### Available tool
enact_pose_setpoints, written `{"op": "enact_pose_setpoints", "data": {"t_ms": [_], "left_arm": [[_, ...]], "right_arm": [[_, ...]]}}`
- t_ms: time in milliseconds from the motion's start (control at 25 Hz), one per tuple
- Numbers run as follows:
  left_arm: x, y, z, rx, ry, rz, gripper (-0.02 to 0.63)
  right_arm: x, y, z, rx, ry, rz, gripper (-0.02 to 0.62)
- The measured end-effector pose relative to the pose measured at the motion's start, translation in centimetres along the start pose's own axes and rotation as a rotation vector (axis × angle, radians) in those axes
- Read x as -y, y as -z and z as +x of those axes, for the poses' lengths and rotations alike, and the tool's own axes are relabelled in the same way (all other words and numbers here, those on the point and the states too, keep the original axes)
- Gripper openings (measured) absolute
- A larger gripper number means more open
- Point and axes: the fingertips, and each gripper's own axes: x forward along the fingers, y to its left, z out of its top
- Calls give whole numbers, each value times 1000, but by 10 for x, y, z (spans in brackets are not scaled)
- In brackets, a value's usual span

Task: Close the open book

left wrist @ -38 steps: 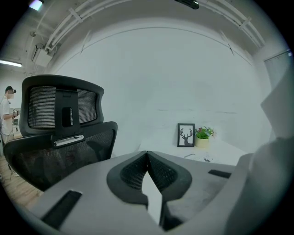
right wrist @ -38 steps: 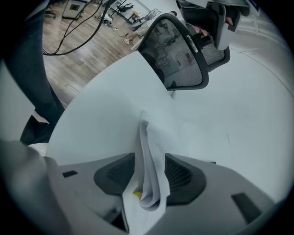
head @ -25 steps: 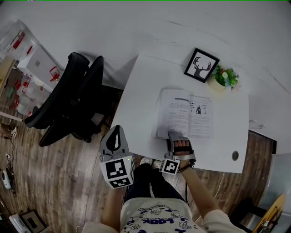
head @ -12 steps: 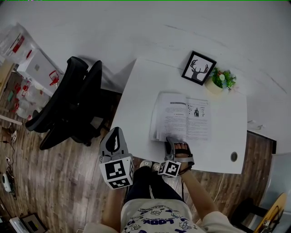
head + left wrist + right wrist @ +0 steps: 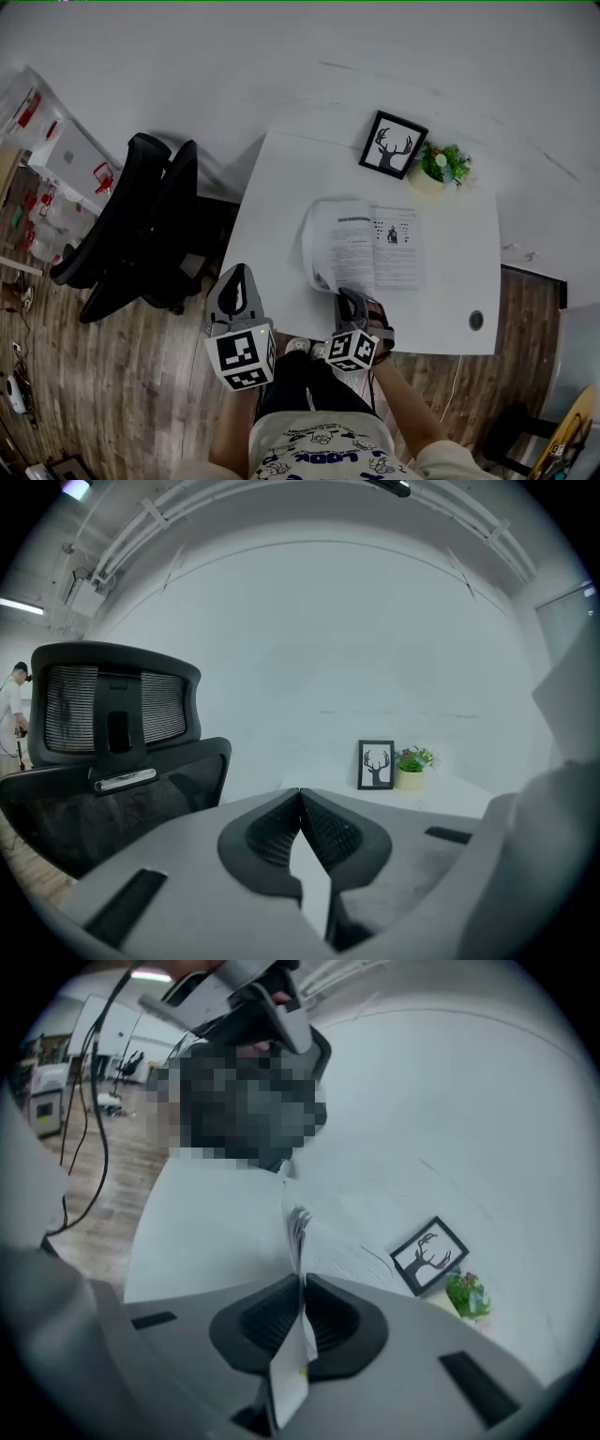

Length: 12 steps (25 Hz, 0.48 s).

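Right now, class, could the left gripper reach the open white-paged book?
Probably yes: the left gripper hovers empty at the white rectangular table's corner, only bare tabletop between it and the open white-paged book.

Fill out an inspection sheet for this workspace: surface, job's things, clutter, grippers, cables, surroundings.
Surface: white table, with a round grommet near its right front corner.
Job's things: book lies open; its left pages are lifted off flat.
Clutter: framed deer picture and potted plant at the far edge, apart from the book.
Grippers: right gripper shut on the book's left pages, its jaws having just been closing; left gripper shut, empty, off the table's left side.
Cables: one cable hanging above the floor, seen in the right gripper view.
Surroundings: black office chair, wooden floor, white wall.
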Motion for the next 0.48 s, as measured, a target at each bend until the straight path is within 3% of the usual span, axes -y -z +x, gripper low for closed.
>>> {"op": "enact_pose_setpoints", "data": {"t_ms": [120,480], "left_arm": [[8,-5,3,7,20,5,23],[38,-17,16,25,94,32,23]], "right_arm": [[10,-2,-6,29,-11,140,40],[39,2,-26,118,-7,426,40]]}}
